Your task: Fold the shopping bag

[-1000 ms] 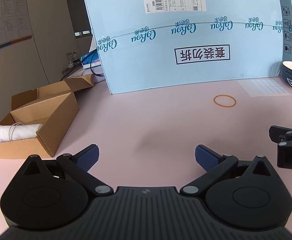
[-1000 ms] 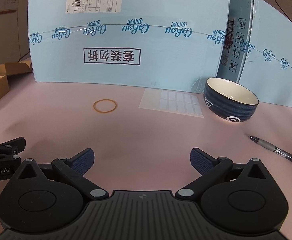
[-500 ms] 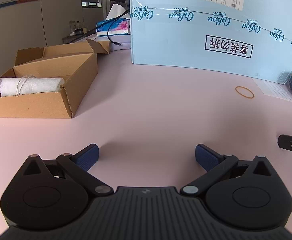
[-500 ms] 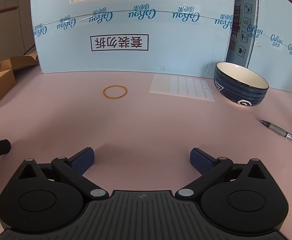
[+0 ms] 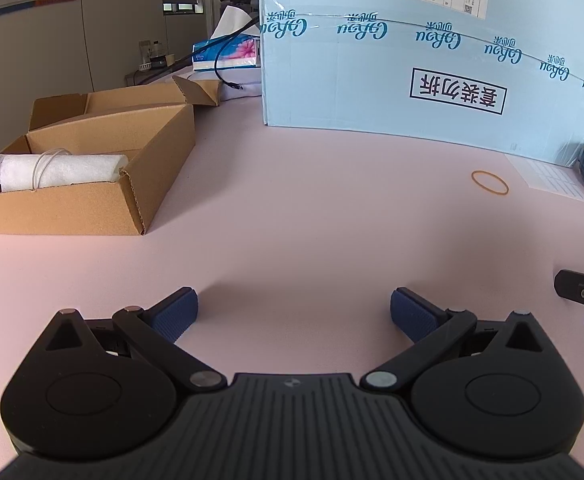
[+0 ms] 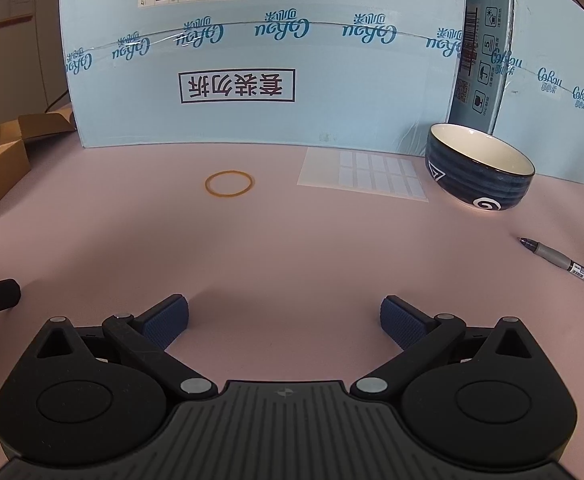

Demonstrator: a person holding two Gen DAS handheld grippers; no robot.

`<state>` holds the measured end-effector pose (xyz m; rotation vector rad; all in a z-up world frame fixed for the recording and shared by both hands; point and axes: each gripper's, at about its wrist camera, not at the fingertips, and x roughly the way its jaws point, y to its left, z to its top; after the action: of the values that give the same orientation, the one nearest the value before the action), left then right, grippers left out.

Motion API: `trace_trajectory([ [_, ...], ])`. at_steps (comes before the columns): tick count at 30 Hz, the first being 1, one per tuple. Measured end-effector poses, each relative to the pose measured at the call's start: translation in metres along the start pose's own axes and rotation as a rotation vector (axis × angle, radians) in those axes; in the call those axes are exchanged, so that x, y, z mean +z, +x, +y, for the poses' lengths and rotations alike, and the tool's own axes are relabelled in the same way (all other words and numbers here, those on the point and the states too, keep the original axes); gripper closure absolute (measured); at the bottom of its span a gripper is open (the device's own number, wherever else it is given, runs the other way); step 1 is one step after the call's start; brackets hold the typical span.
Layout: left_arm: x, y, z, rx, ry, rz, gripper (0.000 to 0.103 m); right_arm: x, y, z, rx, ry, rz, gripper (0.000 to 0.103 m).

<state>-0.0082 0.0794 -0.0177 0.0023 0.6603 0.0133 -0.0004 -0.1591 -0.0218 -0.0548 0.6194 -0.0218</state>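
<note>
No unfolded shopping bag shows in either view. A white rolled bundle (image 5: 57, 172) bound with a clear band lies inside an open cardboard box (image 5: 91, 184) at the left. My left gripper (image 5: 294, 314) hangs open over the bare pink table (image 5: 292, 220), nothing between its blue pads. My right gripper (image 6: 283, 320) is likewise open and empty over the pink table (image 6: 292, 248). Each gripper's tip shows at the edge of the other's view.
A large light-blue carton (image 6: 259, 60) stands across the back, a second one (image 6: 540, 72) to its right. In front lie a rubber band (image 6: 229, 183), a label sheet (image 6: 366, 174), a dark blue bowl (image 6: 480, 172) and a pen (image 6: 564, 266). A tissue box (image 5: 227, 54) sits far left.
The left view has swung leftward, bringing the cardboard box and its white roll closer to centre. The right view has edged slightly forward. Both grippers stayed open.
</note>
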Motion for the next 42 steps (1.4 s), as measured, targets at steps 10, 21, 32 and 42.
trace_trajectory([
  [10,0.0005,0.0004,-0.0002,0.000,0.001,0.000,0.000,-0.0004,0.0006,-0.0030,0.007,0.011,0.000,0.000],
  [21,0.0002,0.0008,0.0000,0.000,0.001,0.000,0.000,0.0000,0.0002,-0.0011,0.002,0.015,0.002,0.000],
  [32,-0.0002,0.0012,-0.0003,0.000,0.002,0.000,0.000,0.0000,0.0004,-0.0007,0.002,0.015,0.002,0.000],
  [42,0.0000,0.0011,-0.0006,0.000,0.002,0.001,0.000,0.0003,0.0006,-0.0004,0.002,0.015,0.002,0.000],
])
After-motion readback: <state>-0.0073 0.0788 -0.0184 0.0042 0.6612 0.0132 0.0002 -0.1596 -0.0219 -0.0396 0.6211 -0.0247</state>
